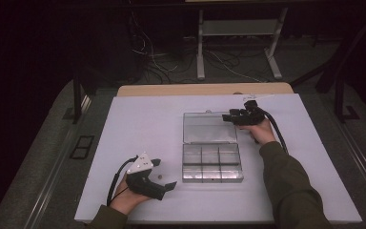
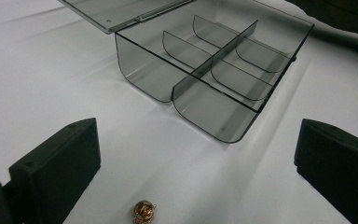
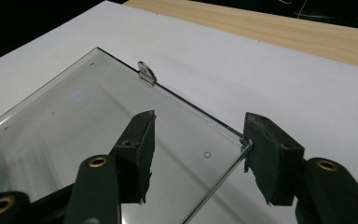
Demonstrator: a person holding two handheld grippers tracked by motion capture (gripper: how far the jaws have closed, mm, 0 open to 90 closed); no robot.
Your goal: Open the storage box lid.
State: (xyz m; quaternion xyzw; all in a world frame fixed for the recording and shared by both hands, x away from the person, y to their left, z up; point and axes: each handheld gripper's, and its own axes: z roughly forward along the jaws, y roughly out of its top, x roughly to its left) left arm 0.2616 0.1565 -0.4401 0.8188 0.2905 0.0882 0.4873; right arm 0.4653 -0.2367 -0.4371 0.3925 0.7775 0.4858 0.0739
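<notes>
No text, label, brand, number or sign can be read in any of the views. The clear compartment box (image 1: 212, 162) and its open lid (image 3: 98, 140) bear no print, the white table (image 1: 138, 124) is unmarked, and the small round copper-coloured piece (image 2: 143, 211) shows a pattern too small to make out.

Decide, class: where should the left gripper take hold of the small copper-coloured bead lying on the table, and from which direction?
Grip the bead across its round middle, coming straight down from above. It is small, lies flat on the white table, and already sits between the open left gripper jaws, apart from the compartment box.
</notes>
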